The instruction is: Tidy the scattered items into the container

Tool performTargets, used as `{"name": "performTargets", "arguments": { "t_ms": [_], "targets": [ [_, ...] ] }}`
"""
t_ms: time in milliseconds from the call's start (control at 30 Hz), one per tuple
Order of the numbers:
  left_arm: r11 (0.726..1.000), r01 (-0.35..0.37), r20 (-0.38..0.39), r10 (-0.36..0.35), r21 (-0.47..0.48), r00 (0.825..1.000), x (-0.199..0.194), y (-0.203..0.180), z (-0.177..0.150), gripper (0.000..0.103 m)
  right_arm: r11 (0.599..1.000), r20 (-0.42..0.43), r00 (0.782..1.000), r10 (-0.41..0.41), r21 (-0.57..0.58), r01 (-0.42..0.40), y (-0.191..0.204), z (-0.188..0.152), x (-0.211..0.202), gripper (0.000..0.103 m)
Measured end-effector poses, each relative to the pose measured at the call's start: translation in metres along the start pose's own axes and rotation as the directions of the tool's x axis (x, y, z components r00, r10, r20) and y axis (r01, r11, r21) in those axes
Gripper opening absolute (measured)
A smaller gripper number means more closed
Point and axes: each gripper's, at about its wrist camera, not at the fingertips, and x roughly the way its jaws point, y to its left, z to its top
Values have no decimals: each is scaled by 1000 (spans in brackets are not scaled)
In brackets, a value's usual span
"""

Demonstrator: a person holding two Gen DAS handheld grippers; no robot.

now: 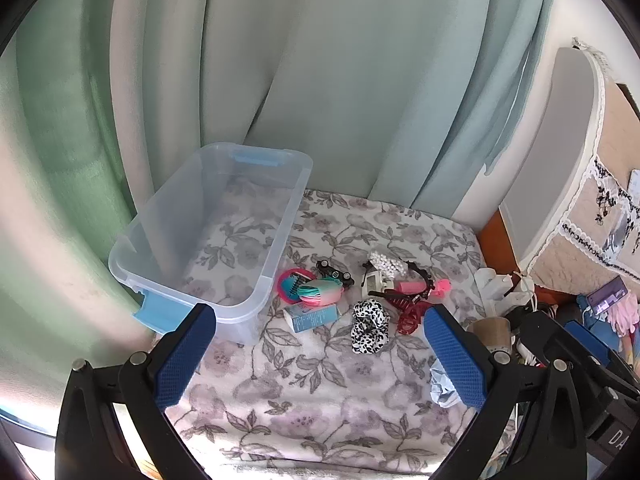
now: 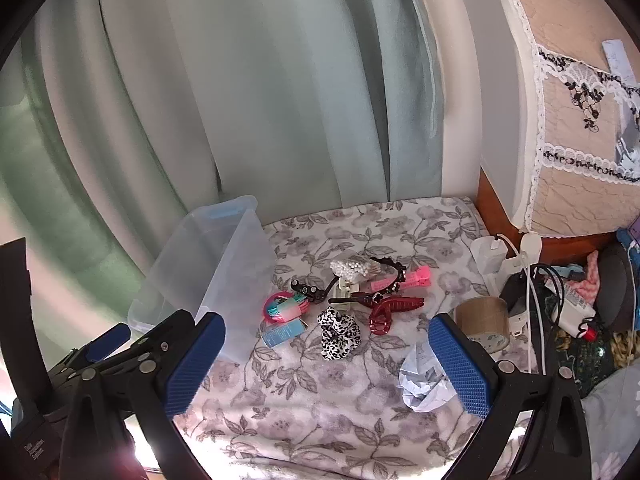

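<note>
Surface: one bed with a floral blanket (image 1: 320,408), curtain (image 1: 320,80) behind it. It carries everything.

Container (image 1: 160,240): one, clear plastic with blue latches, lid off, at the left of the blanket against the curtain. Nothing in it yet; the floral print shows through its floor. Judged: set open and just beside the pile so each transfer is short.

Tools: two. Left tool (image 1: 320,356) and right tool (image 2: 328,364) both hover over the near part of the blanket, angled down toward the pile, jaws spread fully, nothing between the pads. Judged: a start pose, neither committed to an item.

Scattered items, one tight cluster just right of the container, some touching:
- spotted scrunchie (image 1: 370,326): 1
- dark red claw clip (image 1: 410,316): 1
- small blue box (image 1: 314,317): 1
- pink ring with banded hair ties (image 1: 310,288): 1 bundle
- cotton swab bundle (image 1: 386,266): 1
- black beaded headband (image 2: 394,276): 1
- pink clip (image 1: 438,288): 1

Smaller dark clips in the heap: count uncertain.

Off-cluster: crumpled paper (image 2: 420,384), 1; tape roll (image 2: 482,320), 1, at the bed's right edge.
</note>
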Motion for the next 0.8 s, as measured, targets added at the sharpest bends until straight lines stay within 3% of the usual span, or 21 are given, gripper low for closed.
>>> {"name": "performTargets", "arguments": {
  "t_ms": [133,567,800],
  "targets": [
    [999,-27,24,27,16,999,0,2,2,103,1000,15,1000,7,-2,-7,6,-2,0,103],
    [1000,-9,1,9,-7,1000,13,15,7,103,1000,1,1000,-9,-7,9,14,-1,10,103],
    [999,-40,-11,40,-1,999,19,19,9,102,996,1,998,-66,-54,66,30,2,18,103]
  ]
}}
